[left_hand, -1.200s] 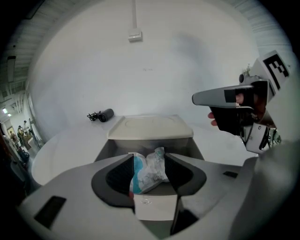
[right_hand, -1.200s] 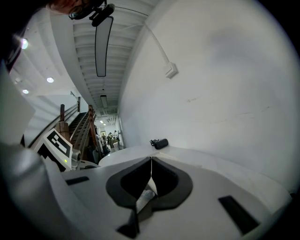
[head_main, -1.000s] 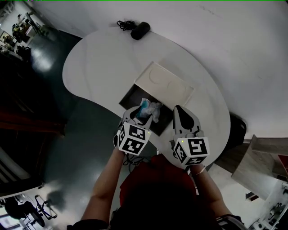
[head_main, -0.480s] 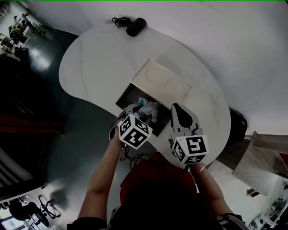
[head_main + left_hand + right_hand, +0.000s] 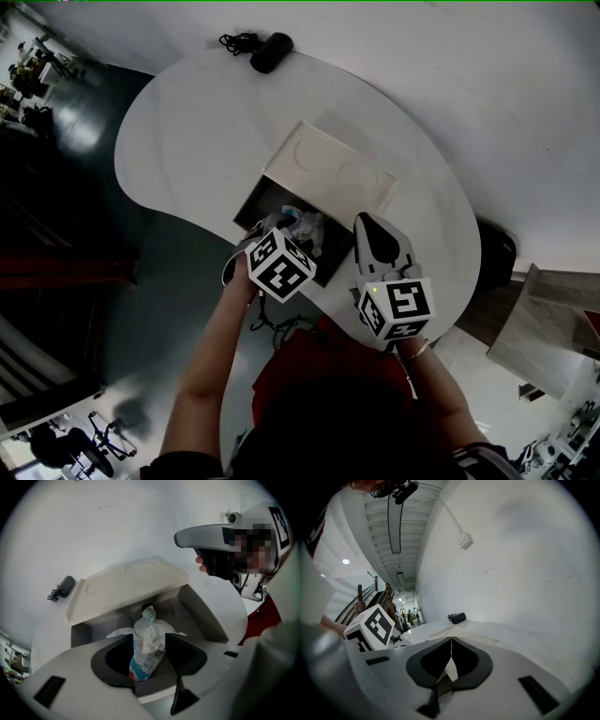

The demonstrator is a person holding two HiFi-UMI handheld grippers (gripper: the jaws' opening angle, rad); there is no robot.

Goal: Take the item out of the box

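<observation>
An open pale box (image 5: 330, 174) lies on the white table (image 5: 187, 141), its lid folded back and its dark inside (image 5: 265, 199) facing me. A crumpled white and blue packet (image 5: 307, 225) stands up out of it. My left gripper (image 5: 284, 228) is at the box's near edge, and in the left gripper view it (image 5: 147, 645) is shut on the packet (image 5: 149, 637), which fills the gap between the fingers. My right gripper (image 5: 365, 221) hovers just right of the box with its jaws shut and empty (image 5: 451, 641).
A black cylinder with a coiled cable (image 5: 265, 52) lies at the table's far edge, also in the left gripper view as the cylinder (image 5: 66, 584). The table's curved near edge (image 5: 216, 220) runs just under my grippers. Dark floor lies to the left.
My left gripper has drawn back a little toward me and tilted, with the packet still between its jaws. The right gripper has hardly moved.
</observation>
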